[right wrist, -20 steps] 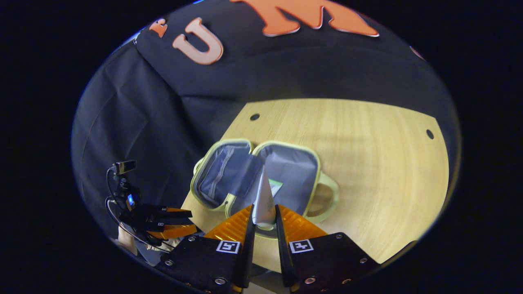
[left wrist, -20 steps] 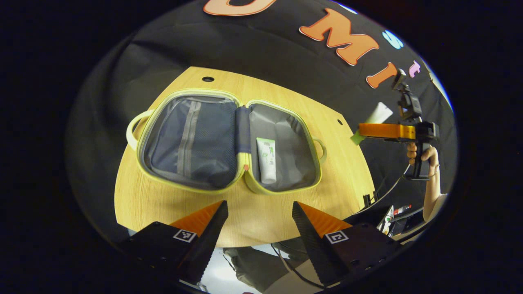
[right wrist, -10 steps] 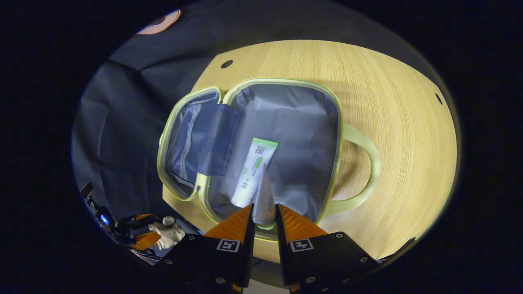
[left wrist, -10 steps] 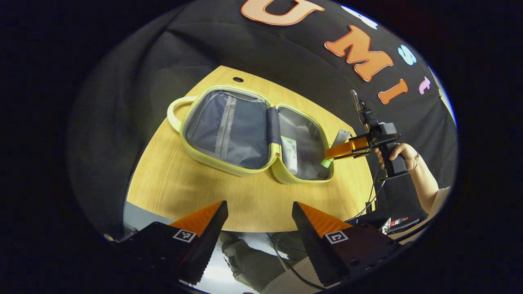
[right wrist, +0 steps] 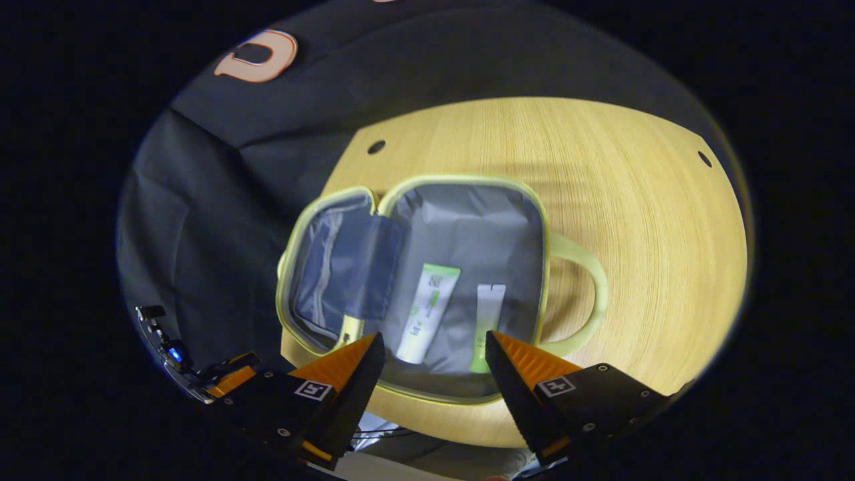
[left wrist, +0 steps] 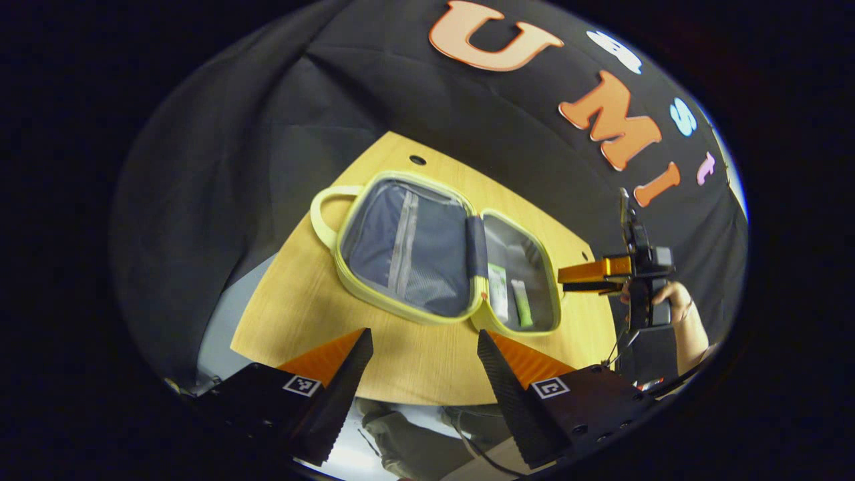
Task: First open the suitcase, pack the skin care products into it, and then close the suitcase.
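The yellow-green suitcase (left wrist: pixel 437 257) lies open flat on the round wooden table (left wrist: pixel 294 314). Its right half holds two skin care tubes side by side: a white tube with green print (left wrist: pixel 497 300) and a slimmer white tube with a green cap (left wrist: pixel 522 304). In the right gripper view the same case (right wrist: pixel 461 220) shows the printed tube (right wrist: pixel 427 310) and the slim tube (right wrist: pixel 486 321) just beyond my right gripper (right wrist: pixel 434 354), which is open and holds nothing. My left gripper (left wrist: pixel 424 361) hovers open off the table's near edge. A hand holds the right gripper (left wrist: pixel 588 277) beside the case's right rim.
The mesh pocket half of the case (left wrist: pixel 404 250) holds nothing that I can see. Curved handles stick out at both ends (left wrist: pixel 322 214) (right wrist: pixel 584 294). Bare tabletop (right wrist: pixel 634 200) lies right of the case. The left gripper (right wrist: pixel 227 381) shows low at the left, off the table.
My right gripper opened and let the slim tube drop into the case's right half beside the first tube, then drew back. The left gripper's view swung left and backed off slightly.
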The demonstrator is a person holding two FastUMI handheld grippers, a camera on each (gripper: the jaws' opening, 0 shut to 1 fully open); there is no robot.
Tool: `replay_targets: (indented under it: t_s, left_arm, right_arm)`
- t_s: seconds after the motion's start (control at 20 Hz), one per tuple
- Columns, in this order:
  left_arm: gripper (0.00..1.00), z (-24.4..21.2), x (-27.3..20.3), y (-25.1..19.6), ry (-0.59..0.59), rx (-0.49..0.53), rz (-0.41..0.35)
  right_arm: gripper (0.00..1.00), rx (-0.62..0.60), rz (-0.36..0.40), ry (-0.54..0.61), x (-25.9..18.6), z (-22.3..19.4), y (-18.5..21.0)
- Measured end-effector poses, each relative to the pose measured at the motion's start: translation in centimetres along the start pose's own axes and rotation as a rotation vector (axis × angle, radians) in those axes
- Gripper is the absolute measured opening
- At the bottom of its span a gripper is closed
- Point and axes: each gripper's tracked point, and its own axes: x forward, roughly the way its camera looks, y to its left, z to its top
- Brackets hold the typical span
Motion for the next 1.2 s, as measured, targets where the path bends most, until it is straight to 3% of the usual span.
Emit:
replay_targets:
  t_s: [0.25, 0.35, 0.55, 0.7, 0.95, 1.1, 1.2]
  left_arm:
    - [0.98, 5.7, 1.7, 4.6, -0.110, -0.060, 0.002]
    - [0.98, 7.7, 2.6, 7.1, -0.129, -0.098, 0.003]
    - [0.98, 10.5, 6.3, 11.1, -0.136, -0.170, -0.017]
    - [0.98, 11.2, 9.6, 14.2, -0.124, -0.222, -0.003]
    - [0.98, 12.4, 13.7, 14.8, -0.145, -0.398, -0.097]
    - [0.88, 12.4, 15.5, 15.4, -0.166, -0.432, -0.092]
    - [0.48, 12.3, 17.2, 16.1, -0.145, -0.463, -0.044]
  right_arm:
    - [0.96, -0.039, 0.046, -0.307, -3.6, 4.3, 2.5]
    - [0.95, -0.042, 0.048, -0.332, -4.5, 3.9, 2.8]
    - [0.95, -0.076, -0.022, -0.377, -6.2, 3.5, 1.3]
    - [0.96, -0.036, -0.018, -0.415, -7.6, 3.8, 1.2]
    - [0.95, 0.043, 0.022, -0.471, -9.1, 4.6, 1.7]
    - [0.95, 0.080, 0.033, -0.498, -9.8, 5.4, 1.3]
    - [0.95, 0.097, 0.025, -0.500, -10.0, 5.6, 0.7]
